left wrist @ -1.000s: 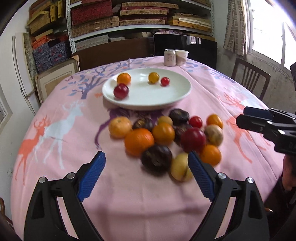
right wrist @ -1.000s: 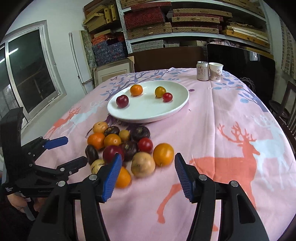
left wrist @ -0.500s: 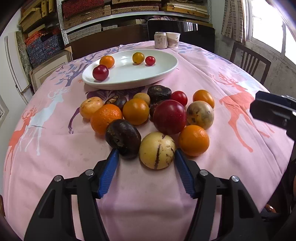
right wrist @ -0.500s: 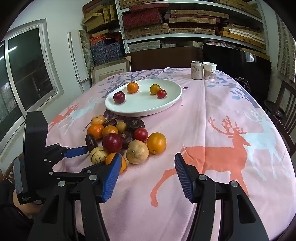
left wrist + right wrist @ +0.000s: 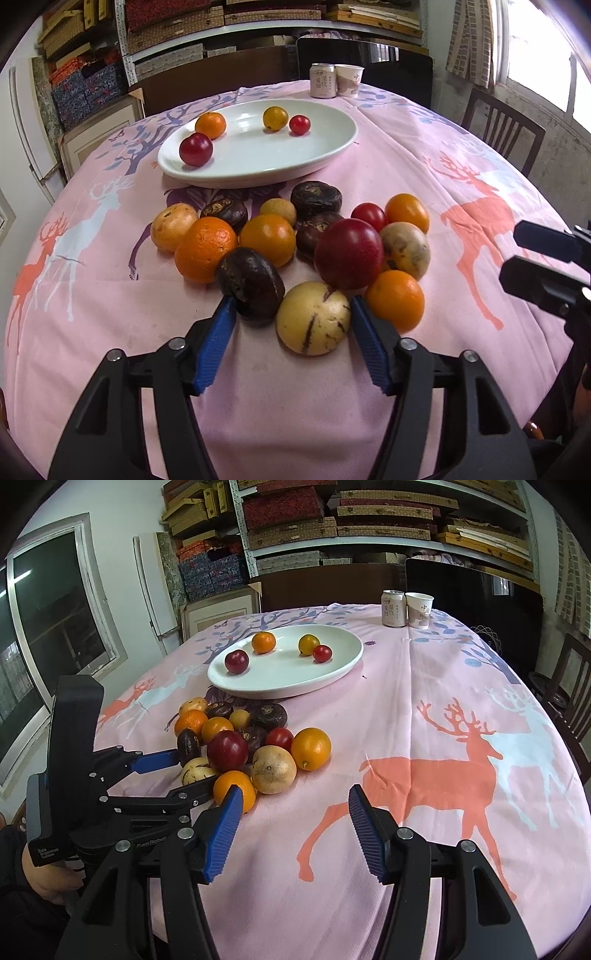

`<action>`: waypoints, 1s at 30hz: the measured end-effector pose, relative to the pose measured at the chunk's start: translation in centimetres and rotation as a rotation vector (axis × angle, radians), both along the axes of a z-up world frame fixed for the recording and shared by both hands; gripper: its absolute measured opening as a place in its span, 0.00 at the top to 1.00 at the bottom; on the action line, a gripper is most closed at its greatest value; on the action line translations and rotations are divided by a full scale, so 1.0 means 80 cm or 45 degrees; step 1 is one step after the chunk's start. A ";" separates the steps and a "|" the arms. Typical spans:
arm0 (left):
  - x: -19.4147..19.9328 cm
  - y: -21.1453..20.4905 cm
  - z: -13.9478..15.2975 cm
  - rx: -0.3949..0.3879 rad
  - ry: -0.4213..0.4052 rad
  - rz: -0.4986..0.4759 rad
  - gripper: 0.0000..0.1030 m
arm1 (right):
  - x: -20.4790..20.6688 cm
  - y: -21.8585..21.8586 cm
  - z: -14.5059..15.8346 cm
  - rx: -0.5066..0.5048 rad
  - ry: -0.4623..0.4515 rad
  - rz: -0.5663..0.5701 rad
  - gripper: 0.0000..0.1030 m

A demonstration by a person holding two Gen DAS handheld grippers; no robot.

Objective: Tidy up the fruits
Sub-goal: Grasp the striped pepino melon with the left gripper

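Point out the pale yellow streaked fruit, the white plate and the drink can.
pale yellow streaked fruit (image 5: 313, 318), left wrist view, centre of its skin
white plate (image 5: 255, 157), left wrist view, bare middle
drink can (image 5: 393, 609), right wrist view, printed side

claw (image 5: 290, 334): black arms | blue ribbed pads | silver screws

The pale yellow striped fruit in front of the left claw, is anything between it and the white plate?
Yes. The pale yellow striped fruit sits at the near edge of the pile, so the large red fruit, the dark brown fruit and the oranges behind them lie between it and the white plate.
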State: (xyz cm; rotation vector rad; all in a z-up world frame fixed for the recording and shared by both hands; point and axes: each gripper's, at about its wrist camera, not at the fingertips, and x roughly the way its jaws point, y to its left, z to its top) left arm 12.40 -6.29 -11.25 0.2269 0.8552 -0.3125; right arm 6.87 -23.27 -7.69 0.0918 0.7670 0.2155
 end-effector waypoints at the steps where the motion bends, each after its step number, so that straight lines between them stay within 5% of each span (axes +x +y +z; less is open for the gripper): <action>1: -0.005 0.002 0.002 -0.008 -0.002 -0.011 0.46 | 0.000 0.000 -0.001 -0.006 0.004 0.000 0.42; 3: -0.017 0.010 0.006 -0.057 0.016 -0.042 0.62 | 0.002 0.001 -0.004 0.011 0.019 0.016 0.42; 12: -0.025 0.035 -0.001 -0.044 0.044 0.002 0.59 | 0.017 0.039 -0.033 -0.019 0.108 0.097 0.42; 17: -0.014 0.027 -0.006 -0.050 0.023 0.008 0.44 | 0.011 0.035 -0.029 -0.025 0.098 0.082 0.42; 19: -0.012 0.023 -0.012 -0.035 0.036 0.002 0.47 | 0.010 0.032 -0.027 -0.031 0.090 0.079 0.42; 21: -0.017 0.024 -0.011 -0.042 0.025 -0.001 0.61 | 0.010 0.030 -0.025 -0.032 0.086 0.079 0.42; 30: -0.049 0.077 0.036 -0.117 -0.071 0.063 0.61 | 0.020 0.064 -0.037 -0.018 0.128 0.181 0.44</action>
